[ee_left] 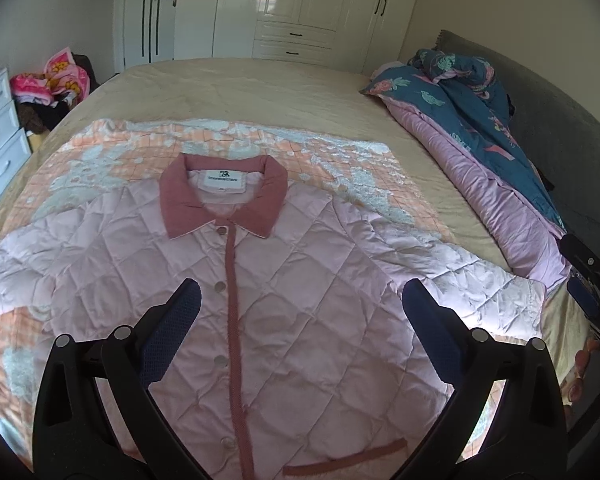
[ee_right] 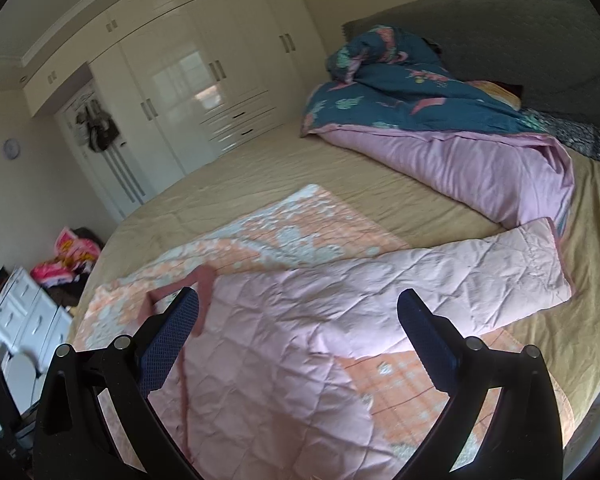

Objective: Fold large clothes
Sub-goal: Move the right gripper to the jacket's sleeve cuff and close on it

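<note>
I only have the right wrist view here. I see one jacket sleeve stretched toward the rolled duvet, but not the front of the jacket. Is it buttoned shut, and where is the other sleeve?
Observer: The left wrist view shows the pink quilted jacket lying front up, its placket closed, with the dark pink collar at the far end.
Operator: And the other sleeve?
Observer: The other sleeve lies spread out flat to the side, opposite the one you see.
Operator: Is the left gripper holding anything?
Observer: No. The left gripper is open above the jacket's chest, with nothing between its fingers.
</note>
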The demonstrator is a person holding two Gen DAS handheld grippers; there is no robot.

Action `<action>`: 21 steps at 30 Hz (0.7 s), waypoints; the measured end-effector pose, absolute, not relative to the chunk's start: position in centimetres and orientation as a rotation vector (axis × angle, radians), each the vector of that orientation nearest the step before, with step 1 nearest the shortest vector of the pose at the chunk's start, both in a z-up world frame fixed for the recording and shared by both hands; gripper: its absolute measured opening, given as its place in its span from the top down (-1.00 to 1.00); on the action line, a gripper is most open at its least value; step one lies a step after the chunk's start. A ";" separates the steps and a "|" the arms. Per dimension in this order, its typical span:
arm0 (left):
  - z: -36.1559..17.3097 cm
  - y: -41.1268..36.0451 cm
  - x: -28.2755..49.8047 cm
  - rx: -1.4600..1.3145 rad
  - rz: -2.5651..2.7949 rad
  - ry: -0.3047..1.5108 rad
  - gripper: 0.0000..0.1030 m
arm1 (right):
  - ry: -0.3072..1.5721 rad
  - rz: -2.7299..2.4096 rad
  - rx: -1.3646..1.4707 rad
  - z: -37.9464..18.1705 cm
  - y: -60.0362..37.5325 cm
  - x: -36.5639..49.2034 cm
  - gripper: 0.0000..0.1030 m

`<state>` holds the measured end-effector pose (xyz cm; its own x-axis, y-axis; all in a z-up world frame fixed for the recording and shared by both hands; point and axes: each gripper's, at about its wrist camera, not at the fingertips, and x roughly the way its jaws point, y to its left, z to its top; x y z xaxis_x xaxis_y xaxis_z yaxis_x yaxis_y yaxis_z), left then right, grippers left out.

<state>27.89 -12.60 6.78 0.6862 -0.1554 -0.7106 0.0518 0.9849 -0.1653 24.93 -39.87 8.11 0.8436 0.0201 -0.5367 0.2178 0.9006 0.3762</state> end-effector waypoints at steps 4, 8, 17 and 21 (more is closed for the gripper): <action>5.6 -14.3 29.5 -0.131 -0.131 0.831 -0.84 | 0.572 -0.173 0.464 6.4 -42.6 25.5 -0.92; 4.2 -16.1 30.8 -0.100 -0.133 0.856 -0.84 | 0.595 -0.240 0.473 4.3 -45.2 25.9 -0.92; 1.0 -18.8 33.1 -0.064 -0.126 0.912 -0.84 | 0.683 -0.438 0.563 -1.5 -52.5 26.2 -0.92; -0.2 -19.5 33.8 -0.068 -0.123 0.929 -0.84 | 0.715 -0.539 0.576 -4.0 -55.2 26.1 -0.92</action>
<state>33.83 -19.53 -0.18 0.5925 -0.1353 -0.7941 0.0763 0.9908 -0.1119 26.09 -55.18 -4.03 0.6352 -0.2557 -0.7288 0.6304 0.7168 0.2980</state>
